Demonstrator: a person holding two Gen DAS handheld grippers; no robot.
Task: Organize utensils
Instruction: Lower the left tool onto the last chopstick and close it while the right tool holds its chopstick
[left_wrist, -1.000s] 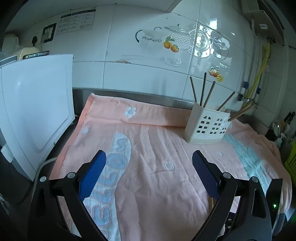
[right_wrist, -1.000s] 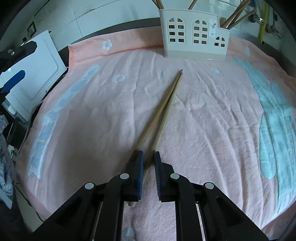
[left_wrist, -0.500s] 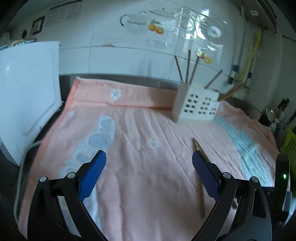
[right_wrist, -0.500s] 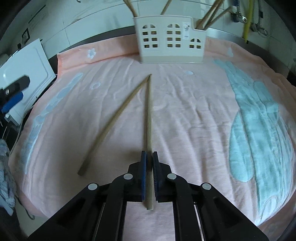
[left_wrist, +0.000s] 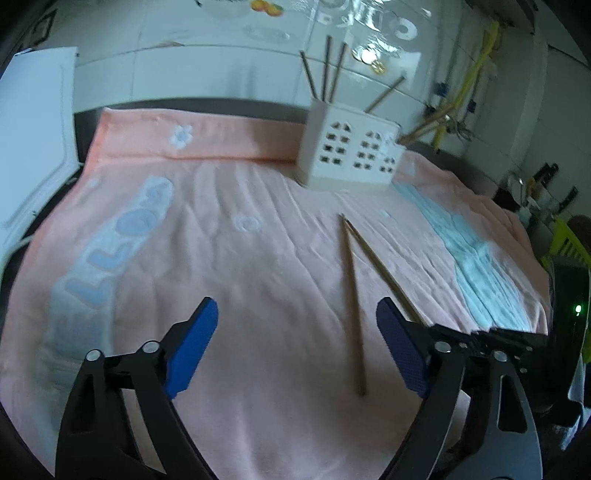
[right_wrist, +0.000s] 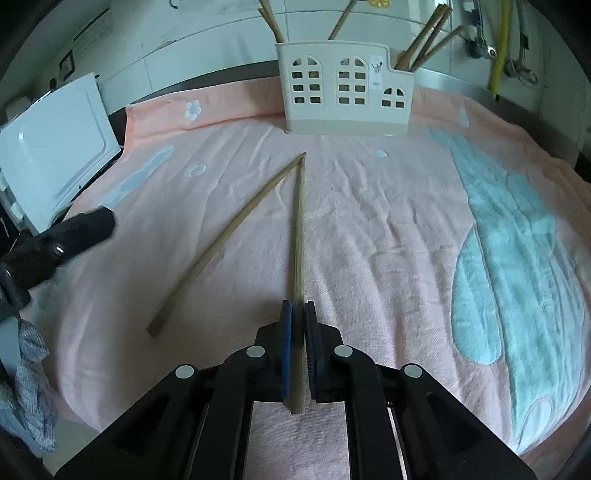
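Two wooden chopsticks lie on a pink towel (right_wrist: 369, 229), tips meeting in a V. My right gripper (right_wrist: 298, 314) is shut on the thick end of one chopstick (right_wrist: 298, 236), which points at the white utensil holder (right_wrist: 345, 94). The other chopstick (right_wrist: 229, 240) lies free to its left. The holder stands at the towel's far side with several chopsticks upright in it. My left gripper (left_wrist: 297, 350) is open and empty, low over the towel; the free chopstick (left_wrist: 352, 302) lies between its fingers, nearer the right one. The held chopstick (left_wrist: 384, 273) and holder (left_wrist: 349, 155) show there too.
A white appliance lid (right_wrist: 51, 147) leans at the left edge of the towel. A tiled wall with a yellow hose (right_wrist: 498, 40) rises behind the holder. Grey cloth (right_wrist: 29, 402) hangs at the near left. The left gripper's arm (right_wrist: 55, 243) reaches in from the left.
My right gripper closed on one chopstick and swung it apart from the other into a V. My left gripper moved forward and right, bringing the free chopstick between its fingers.
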